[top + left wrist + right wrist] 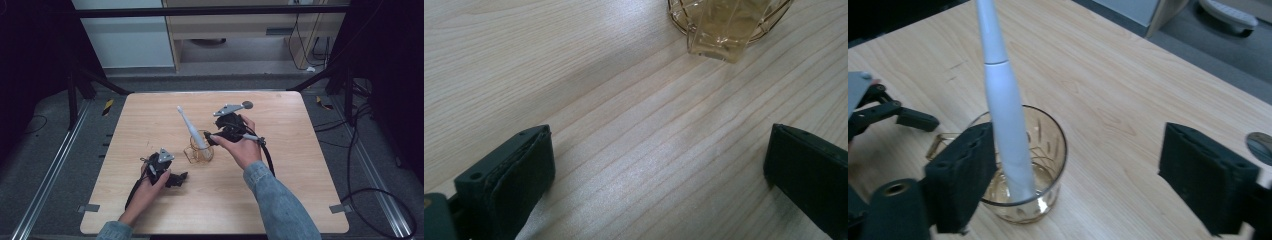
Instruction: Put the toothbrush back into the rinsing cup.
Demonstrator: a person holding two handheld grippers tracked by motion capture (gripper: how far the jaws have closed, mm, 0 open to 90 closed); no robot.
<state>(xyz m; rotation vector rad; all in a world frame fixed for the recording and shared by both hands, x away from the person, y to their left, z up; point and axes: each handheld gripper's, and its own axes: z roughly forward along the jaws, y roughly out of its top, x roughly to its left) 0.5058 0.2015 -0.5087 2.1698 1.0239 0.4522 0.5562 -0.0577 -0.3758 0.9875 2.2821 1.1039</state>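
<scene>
1. Both tongs are spread apart: the right gripper (1078, 180) is held just beside the amber glass (1020, 165), the left gripper (659, 180) nearer the person.
2. The glass, with a white toothbrush (1005, 110) leaned inside, could be tipped if knocked by a jaw.

Both my forearms wear blue denim sleeves (280, 200), the cuffs ending at the wrists. My left gripper (176, 179) is black, with a grey three-cornered plate (164, 156) on top and a black cable (134, 189) running from it. My right gripper (212, 138) is black too; its plate (227, 109) is grey and carries a round disc (247, 105) at one tip, and its black cable (269, 157) loops beside the sleeve. The jaws are flat black blocks faced with dark pads (965, 172), one with a small screw hole (476, 176).
</scene>
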